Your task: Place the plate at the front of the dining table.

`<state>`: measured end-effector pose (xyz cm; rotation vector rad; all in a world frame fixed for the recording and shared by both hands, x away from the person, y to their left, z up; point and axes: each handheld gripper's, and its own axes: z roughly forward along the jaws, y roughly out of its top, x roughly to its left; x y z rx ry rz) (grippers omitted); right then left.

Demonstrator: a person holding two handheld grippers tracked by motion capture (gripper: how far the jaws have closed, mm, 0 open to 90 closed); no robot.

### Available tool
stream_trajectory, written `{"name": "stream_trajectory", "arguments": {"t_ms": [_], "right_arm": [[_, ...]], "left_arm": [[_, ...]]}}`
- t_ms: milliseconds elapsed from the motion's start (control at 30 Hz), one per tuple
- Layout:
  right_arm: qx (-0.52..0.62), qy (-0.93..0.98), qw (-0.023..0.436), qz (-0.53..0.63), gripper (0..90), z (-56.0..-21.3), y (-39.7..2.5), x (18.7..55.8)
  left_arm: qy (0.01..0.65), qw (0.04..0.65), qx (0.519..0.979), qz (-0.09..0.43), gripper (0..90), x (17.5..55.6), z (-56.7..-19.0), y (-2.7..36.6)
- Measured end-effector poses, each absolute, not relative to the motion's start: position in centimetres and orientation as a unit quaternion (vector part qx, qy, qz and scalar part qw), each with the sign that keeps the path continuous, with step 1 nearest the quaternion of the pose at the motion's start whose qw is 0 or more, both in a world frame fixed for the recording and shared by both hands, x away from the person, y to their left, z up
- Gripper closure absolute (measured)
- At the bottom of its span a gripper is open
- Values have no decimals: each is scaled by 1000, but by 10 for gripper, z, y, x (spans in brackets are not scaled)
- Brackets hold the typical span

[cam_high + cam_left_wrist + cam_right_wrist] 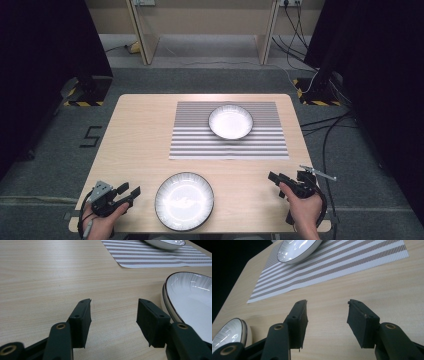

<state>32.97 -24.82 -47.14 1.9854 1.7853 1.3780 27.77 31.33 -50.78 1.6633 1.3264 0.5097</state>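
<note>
Far left, near the table (140, 140) front edge: left tool (131, 193) resting low, jaws spread wide and empty, near plate (184, 201) just beside it to the right, rim close to the right jaw in the left gripper view. Mid-table and farther back: second plate (230, 121) on a striped placemat (265, 142); far right, right tool (275, 177) likewise spread and holding nothing. Probably start of a reach, calling next for a rim grasp; no brand or label legible anywhere.

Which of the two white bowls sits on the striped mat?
The far bowl sits on the striped mat; the near bowl rests on bare wooden table, between both tools.
</note>
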Motion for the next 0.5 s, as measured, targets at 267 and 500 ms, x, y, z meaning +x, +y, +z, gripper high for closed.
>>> {"name": "stream_trajectory", "arguments": {"t_ms": [267,500], "right_arm": [[661,584,66,467,494,-476,-258,312],[662,576,68,475,485,-477,-261,307]], "left_arm": [[539,459,675,208,444,278,-508,313],[539,458,676,206,443,279,-508,312]]}}
